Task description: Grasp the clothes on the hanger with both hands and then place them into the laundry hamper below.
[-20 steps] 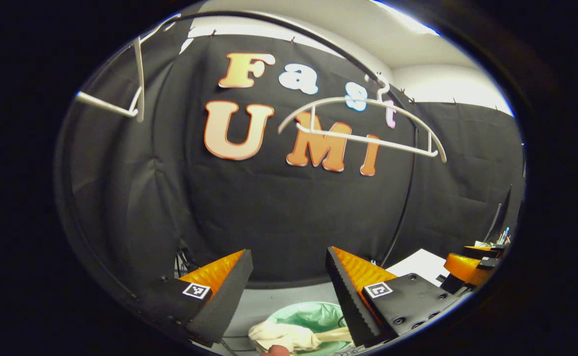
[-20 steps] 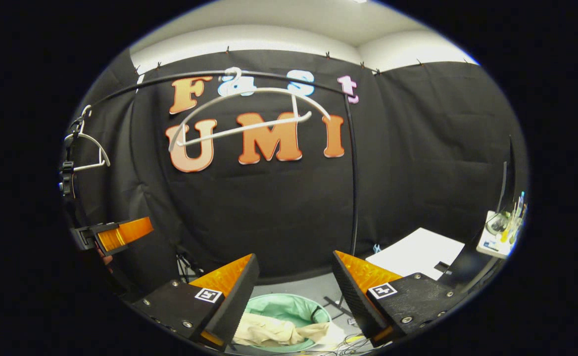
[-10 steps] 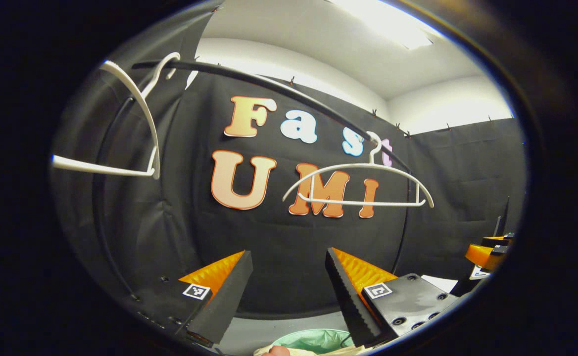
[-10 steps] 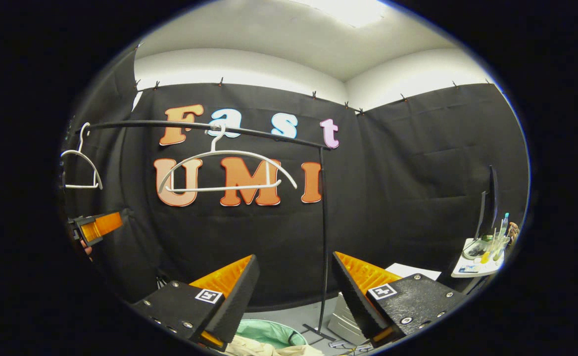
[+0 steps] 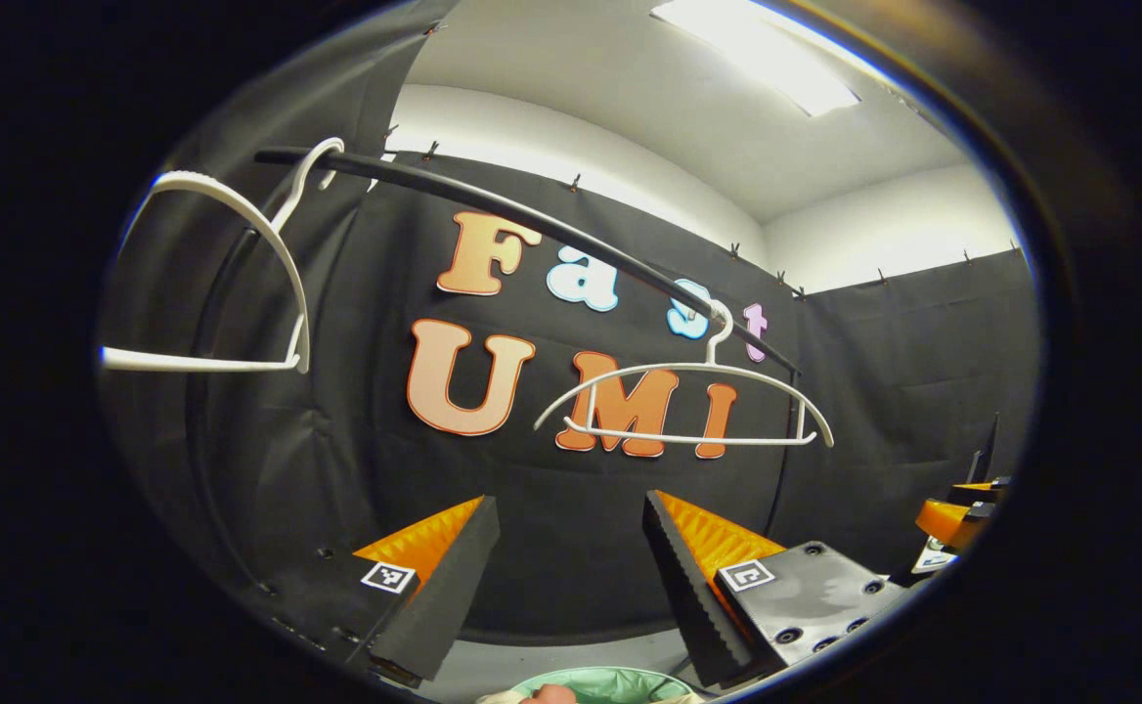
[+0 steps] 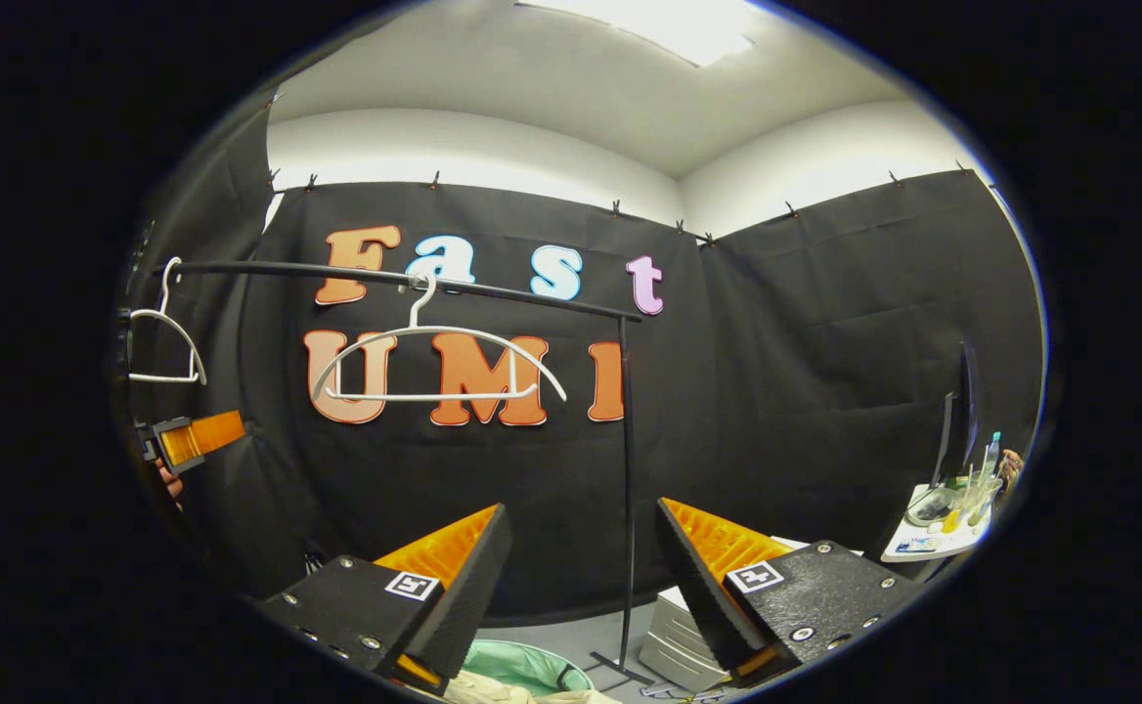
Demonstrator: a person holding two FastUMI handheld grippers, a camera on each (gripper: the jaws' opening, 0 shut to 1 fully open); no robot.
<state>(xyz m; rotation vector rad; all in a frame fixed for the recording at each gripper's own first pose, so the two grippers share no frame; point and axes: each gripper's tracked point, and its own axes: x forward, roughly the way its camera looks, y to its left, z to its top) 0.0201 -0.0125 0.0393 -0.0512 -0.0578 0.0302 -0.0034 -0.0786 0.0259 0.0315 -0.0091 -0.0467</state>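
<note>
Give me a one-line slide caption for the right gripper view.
Open right gripper faces two bare white hangers on the black rail, above the green laundry hamper.

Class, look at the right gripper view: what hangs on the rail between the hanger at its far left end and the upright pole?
One bare white hanger hangs from the rail, between the left-end hanger and the upright pole. No clothes hang on it.

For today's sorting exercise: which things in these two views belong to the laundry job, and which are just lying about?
Job: clothes; hamper; hangers; rail; left claw; right claw.

Lying about: drawer box; side table with bottles; monitor.
</note>
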